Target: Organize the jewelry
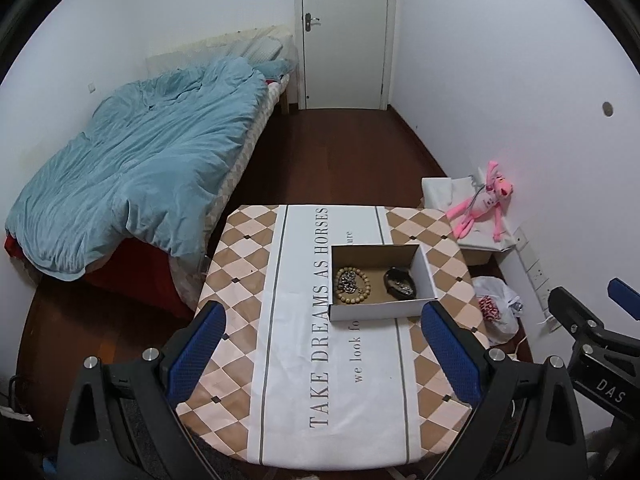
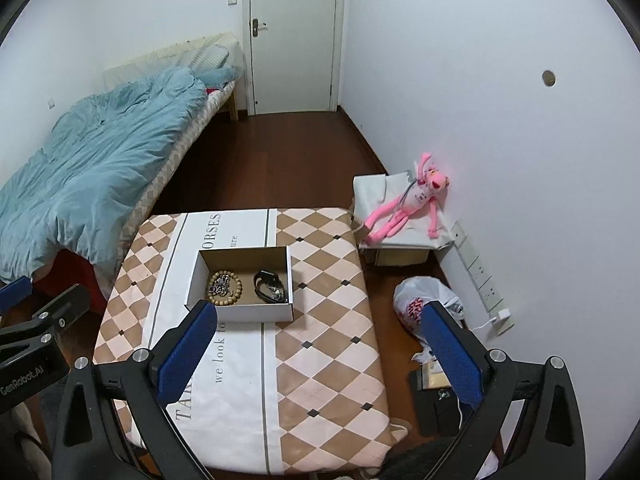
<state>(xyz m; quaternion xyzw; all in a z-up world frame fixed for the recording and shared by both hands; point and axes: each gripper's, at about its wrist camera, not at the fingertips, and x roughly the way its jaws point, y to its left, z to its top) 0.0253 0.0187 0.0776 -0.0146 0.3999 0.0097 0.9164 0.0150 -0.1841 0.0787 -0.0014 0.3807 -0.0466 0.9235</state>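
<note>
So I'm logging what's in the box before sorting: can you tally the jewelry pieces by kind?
Inside the cardboard box:
Wooden bead bracelet: 1
Silver chain piece, lying inside the bead ring: 1
Black watch: 1
Metal chain piece beside the watch: 1
Total: 4, though the tangled chains could hide more.

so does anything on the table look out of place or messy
Nothing stands out. The box sits flat on the table, holding the bead bracelet, a metal chain inside its loop, and a dark band. Both tools hang open and empty.

Tan-and-pink checked tablecloth (image 1: 240,256); blue duvet (image 1: 140,168); pink plush toy (image 2: 404,208)
</note>
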